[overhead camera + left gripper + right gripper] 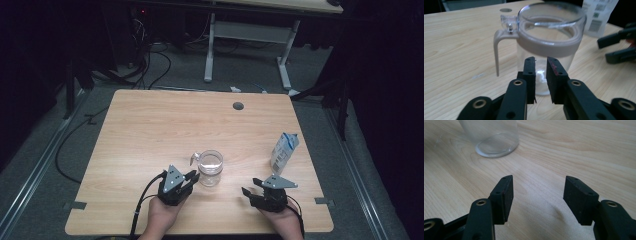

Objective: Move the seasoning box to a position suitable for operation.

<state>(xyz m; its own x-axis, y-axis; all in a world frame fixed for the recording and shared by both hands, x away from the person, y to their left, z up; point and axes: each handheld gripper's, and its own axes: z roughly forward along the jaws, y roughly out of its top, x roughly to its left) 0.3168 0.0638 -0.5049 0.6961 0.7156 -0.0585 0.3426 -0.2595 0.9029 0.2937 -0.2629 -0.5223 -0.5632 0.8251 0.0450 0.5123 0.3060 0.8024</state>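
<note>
Jar (210,168): clear glass, standing upright on the bench, near the front edge, a bit left of the middle.
Jar lid (551,17): clear and round, sitting on top, with a pale brownish ring under it.
Lid lever (497,51): thin, pale, hanging down the left side of the jar in the left gripper view.
Inside of jar: looks see-through; cannot tell about anything in it.
Left gripper (192,177): black, held in the left hand (161,215), pointing at the jar from just beside it.
Left jaws: only a small gap between them, nothing pinched, tips just short of the glass in the left gripper view; touching or not, cannot tell.
Right gripper (251,187): black, held in the right hand (285,220), to the right of the jar and apart from it.
Right jaws: spread wide, let go, bare wood between them in the right gripper view.
Jar bottom (496,145): up ahead and to the left of the right jaws, not touching them.
Carton (284,152): white and blue, standing near the right edge of the bench, behind the right gripper.
Bench (150,130): light wood, with a small round dark hole (238,106) near the far edge.
Cables: black, trailing from each gripper toward the person.
Floor (65,150): grey, dark around the bench.
</note>
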